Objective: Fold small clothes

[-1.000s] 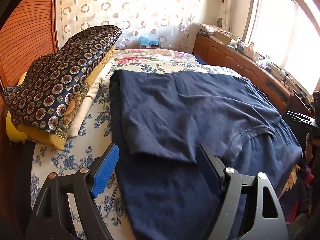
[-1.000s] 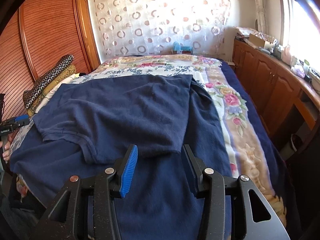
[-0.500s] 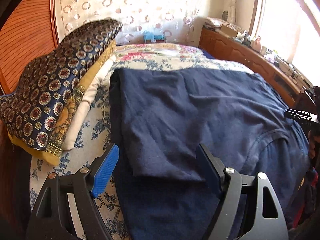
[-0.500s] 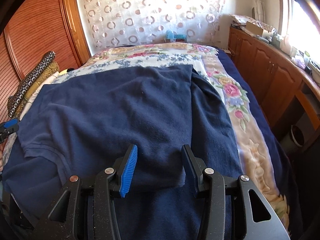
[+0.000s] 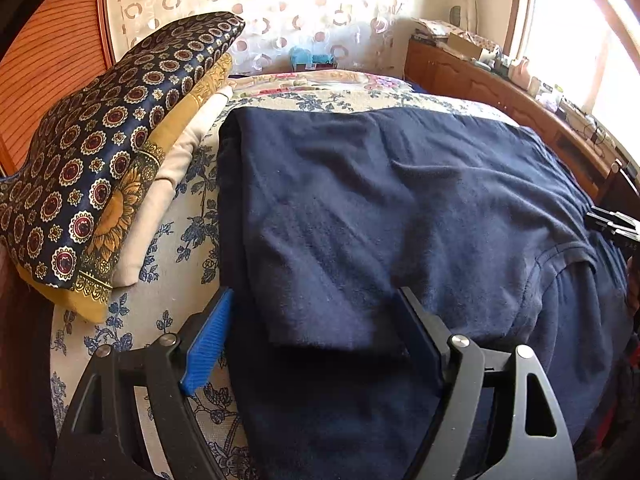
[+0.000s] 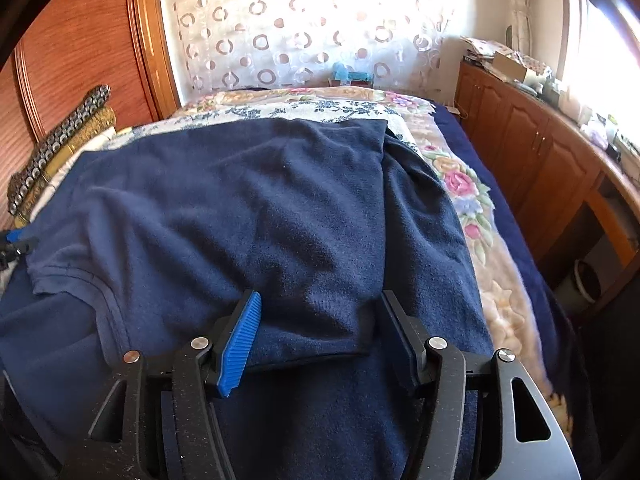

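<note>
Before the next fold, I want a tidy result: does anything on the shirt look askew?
Yes. The shirt's collar lies twisted off to one side, and creases run across the top layer. Both grippers, left and right, are open.

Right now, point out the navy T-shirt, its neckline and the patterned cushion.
navy T-shirt (image 5: 400, 208): left wrist view, folded body.
neckline (image 5: 560, 254): left wrist view, ribbed collar edge.
patterned cushion (image 5: 108, 148): left wrist view, medallion-print top face.

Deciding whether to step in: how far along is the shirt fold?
Done: both sides of the navy shirt are folded inward. In hand: nothing; the left gripper and right gripper hang open over its near folded edges. Left: grasping those edges and folding lengthwise.
</note>
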Available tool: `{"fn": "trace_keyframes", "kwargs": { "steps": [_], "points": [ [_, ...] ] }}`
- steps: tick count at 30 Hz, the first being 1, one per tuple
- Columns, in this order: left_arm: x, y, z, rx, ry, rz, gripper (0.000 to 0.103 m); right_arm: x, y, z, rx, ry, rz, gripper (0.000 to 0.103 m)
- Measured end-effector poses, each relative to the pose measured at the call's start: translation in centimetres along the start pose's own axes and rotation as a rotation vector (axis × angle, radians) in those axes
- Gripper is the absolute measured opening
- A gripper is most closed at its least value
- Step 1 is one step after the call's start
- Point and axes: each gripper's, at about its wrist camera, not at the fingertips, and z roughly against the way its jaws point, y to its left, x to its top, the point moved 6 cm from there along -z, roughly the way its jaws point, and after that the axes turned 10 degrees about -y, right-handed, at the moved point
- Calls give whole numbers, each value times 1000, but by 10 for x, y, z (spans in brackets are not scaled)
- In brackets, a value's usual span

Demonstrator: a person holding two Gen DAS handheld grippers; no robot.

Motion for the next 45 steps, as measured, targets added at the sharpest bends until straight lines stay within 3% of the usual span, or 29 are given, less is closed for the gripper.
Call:
{"fn": "trace_keyframes", "kwargs": {
  "steps": [2,4,7,9,20,22,27,35,41,45],
  "points": [
    [0,1,2,-6,-6,3,77,0,-2,-1,4,-3,-5,62],
    [1,0,3,-2,-16,-3,54,0,-3,-1,2,-3,-3,62],
    [3,-1,6,3,-29,-25,36,0,-3,-2,2,-4,-8,62],
    [4,0,8,0,-34,-21,32,0,-3,-2,1,-4,-7,62],
    [7,-1,2,-4,-12,-17,32,-1,-1,0,-4,-4,-2,62],
    [10,-5,8,-2,-43,-37,19,-1,-1,0,-4,-4,-2,62],
    [21,-16,20,-25,-94,-70,19,-1,-1,0,-9,-2,4,62],
    [20,-20,22,-25,-78,-100,19,-1,-1,0,-12,-1,8,62],
    [15,-29,30,-76,-93,-127,19,-1,-1,0,-11,-1,7,62],
    [13,-31,27,-46,-75,-149,19,-1,-1,0,-12,0,8,62]
  ]
}}
